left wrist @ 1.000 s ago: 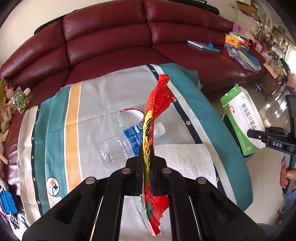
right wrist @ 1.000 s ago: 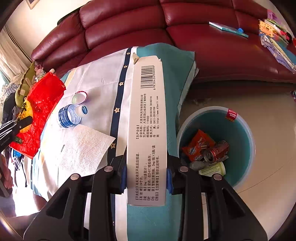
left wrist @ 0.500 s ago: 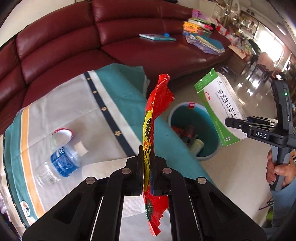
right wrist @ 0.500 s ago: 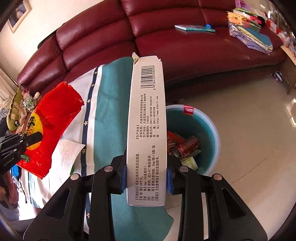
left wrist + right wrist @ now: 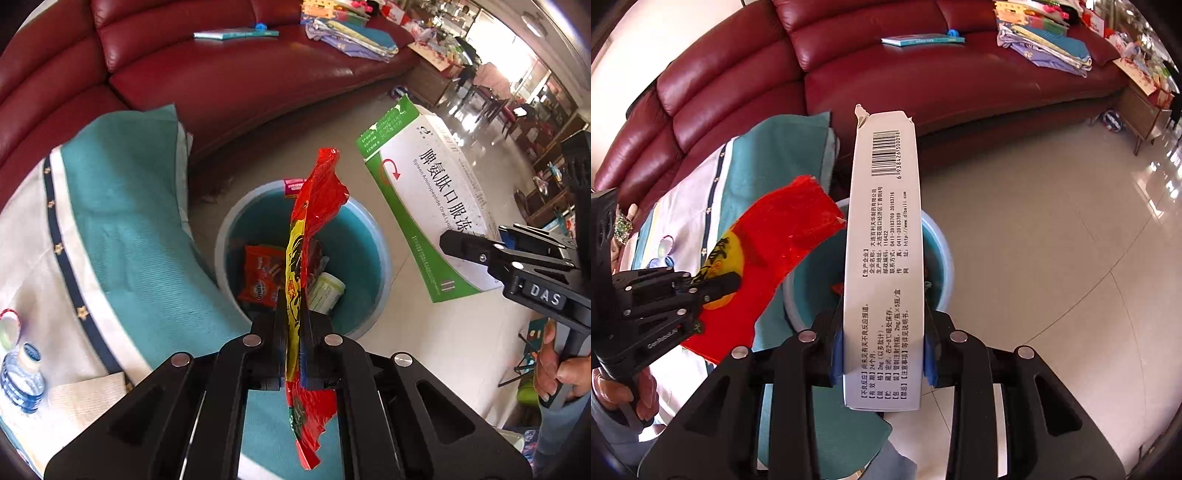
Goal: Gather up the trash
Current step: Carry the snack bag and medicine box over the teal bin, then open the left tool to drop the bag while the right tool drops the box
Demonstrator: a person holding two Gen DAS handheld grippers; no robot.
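My left gripper point(image 5: 295, 325) is shut on a red and yellow snack wrapper point(image 5: 314, 221), which stands edge-on over the blue waste bin point(image 5: 373, 236). In the right wrist view the same wrapper point(image 5: 783, 236) hangs over the bin's left rim point(image 5: 942, 240). My right gripper point(image 5: 884, 343) is shut on a white and green medicine box point(image 5: 886, 240), held upright above the bin. That box point(image 5: 424, 206) shows right of the bin in the left wrist view. The bin holds an orange snack packet point(image 5: 260, 280), a small white bottle point(image 5: 327, 295) and other trash.
A table with a teal-striped cloth point(image 5: 122, 229) stands left of the bin, carrying a water bottle point(image 5: 20, 376), a paper napkin point(image 5: 85, 391) and a small lid point(image 5: 9, 328). A dark red sofa point(image 5: 886, 66) with books and clothes runs behind. Tiled floor point(image 5: 1052, 221) lies to the right.
Both grippers have swung from over the table to above the bin, each carrying its item. The wrapper and the box now hang over the bin's mouth.
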